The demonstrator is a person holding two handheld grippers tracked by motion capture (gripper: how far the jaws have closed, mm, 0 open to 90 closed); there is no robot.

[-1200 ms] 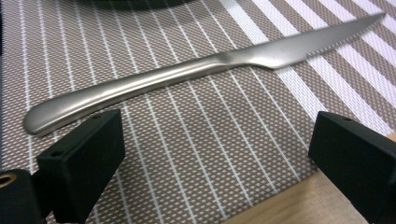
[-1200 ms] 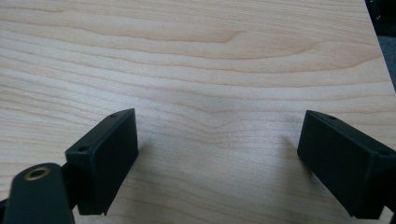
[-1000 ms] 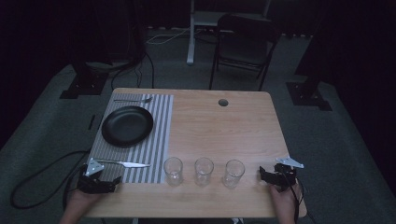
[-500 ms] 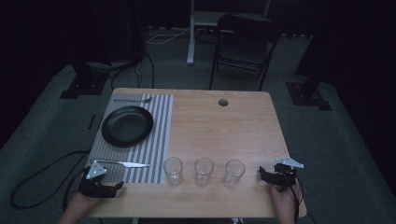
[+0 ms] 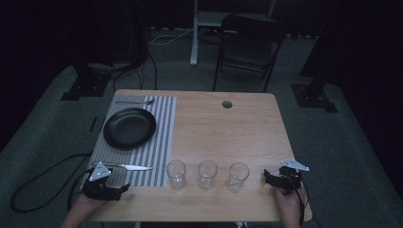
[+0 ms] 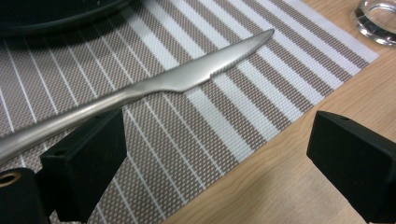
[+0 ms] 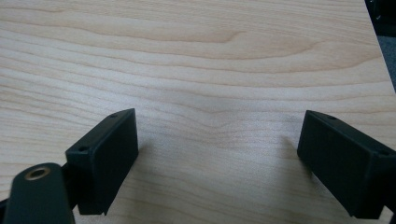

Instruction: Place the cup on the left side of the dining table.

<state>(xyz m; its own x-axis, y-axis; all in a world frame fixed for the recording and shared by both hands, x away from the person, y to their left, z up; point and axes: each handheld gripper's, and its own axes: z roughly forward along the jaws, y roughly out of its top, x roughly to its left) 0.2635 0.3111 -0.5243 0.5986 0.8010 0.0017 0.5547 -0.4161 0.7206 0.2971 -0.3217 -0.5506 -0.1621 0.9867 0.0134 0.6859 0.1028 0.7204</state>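
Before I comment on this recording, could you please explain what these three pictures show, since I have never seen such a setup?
A person sits at a wooden table and holds a hand tool with two black jaws in each hand. The high view looks down from above: the left gripper is at the bottom left, the right gripper at the bottom right. The other two pictures come from cameras riding on those grippers, looking along their jaws. On the table lie a striped placemat with a black plate, a fork beyond it and a knife near the left gripper, plus three empty glasses in a row. Both grippers stand open and hold nothing; the right one faces bare wood.
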